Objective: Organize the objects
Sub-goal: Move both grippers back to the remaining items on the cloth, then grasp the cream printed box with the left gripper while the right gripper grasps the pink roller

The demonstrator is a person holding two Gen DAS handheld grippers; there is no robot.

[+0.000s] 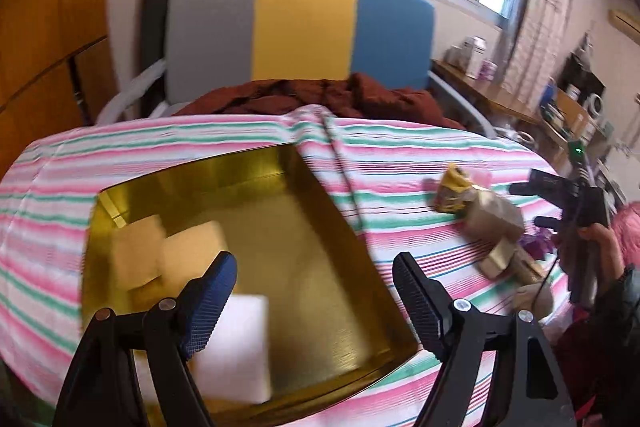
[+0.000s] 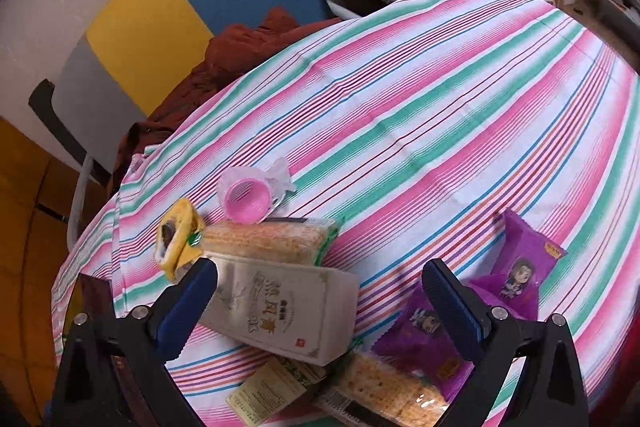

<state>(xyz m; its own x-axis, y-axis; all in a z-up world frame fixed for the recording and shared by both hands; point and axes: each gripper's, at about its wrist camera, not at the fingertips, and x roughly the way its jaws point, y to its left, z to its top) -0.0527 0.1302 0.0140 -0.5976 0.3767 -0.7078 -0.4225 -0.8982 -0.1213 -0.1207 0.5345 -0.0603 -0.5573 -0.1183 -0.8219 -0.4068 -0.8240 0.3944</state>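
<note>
Both grippers, left [image 1: 314, 285] and right [image 2: 320, 301], spread, empty; gold tin [image 1: 312, 251] shiny, rectangular, holds pale blocks [image 1: 192, 251].

White block [image 1: 236, 343] in gold tin [image 1: 320, 267] blurred, cracker pack [image 2: 384, 395] cut off at bottom edge.

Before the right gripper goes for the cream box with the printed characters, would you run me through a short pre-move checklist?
1. Right gripper open: ok, jaws spread wide.
2. Right gripper empty: ok, nothing between the jaws.
3. Cream box reachable: ok, it lies just ahead, its near end by the left jaw rather than centred.
4. Cream box free of neighbours: not ok, a cracker pack lies right behind it, and whether it rests on the packets below is unclear.
5. Room in the gold tin: ok, pale blocks sit at its left, the right half is bare.
6. Left gripper clear of the tin: cannot tell, it hangs open over it.
</note>
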